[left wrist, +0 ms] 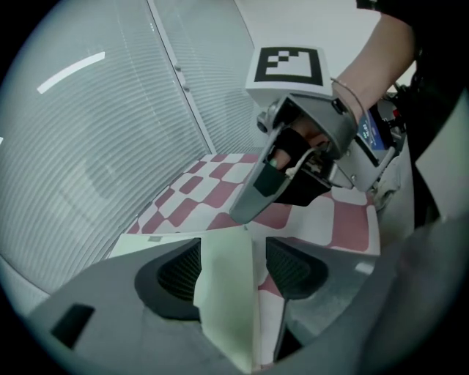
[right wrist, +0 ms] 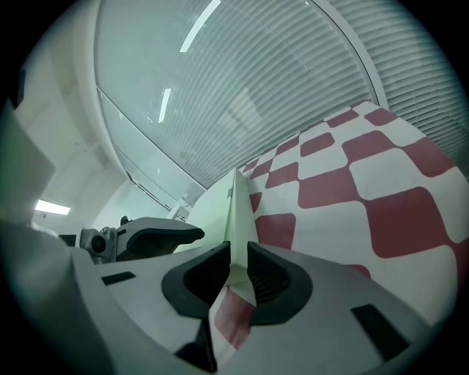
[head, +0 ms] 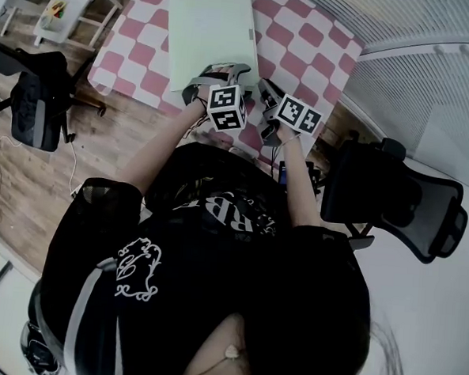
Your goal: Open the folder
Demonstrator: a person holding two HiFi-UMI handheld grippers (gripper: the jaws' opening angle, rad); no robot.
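1. Found jaws of left gripper (left wrist: 231, 269) spread wide and not clamped on anything. Noted a pale green edge of the folder (left wrist: 229, 293) standing between the pads, lower centre of the left gripper view.
2. Found jaws of right gripper (right wrist: 236, 272) almost together, pinching a thin lifted edge of the same folder, lower centre of the right gripper view.
3. Located both grippers side by side in the upper centre of the head view, at the folder's nearest edge. Recorded the left one at picture left and the right one just beside it at picture right.
4. Traced the remainder of the folder lying flat and running toward the top edge of the head view.
5. Confirmed red-and-white checked cloth (head: 303, 44) beneath the folder, covering the table and reaching the upper right of the head view.
6. Logged black office chair (head: 392, 196) at middle right and second chair (head: 35, 99) at middle left on wood floor (head: 28, 186).
7. Noted slatted blinds (left wrist: 88, 161) beyond the table, filling the left of the left gripper view.
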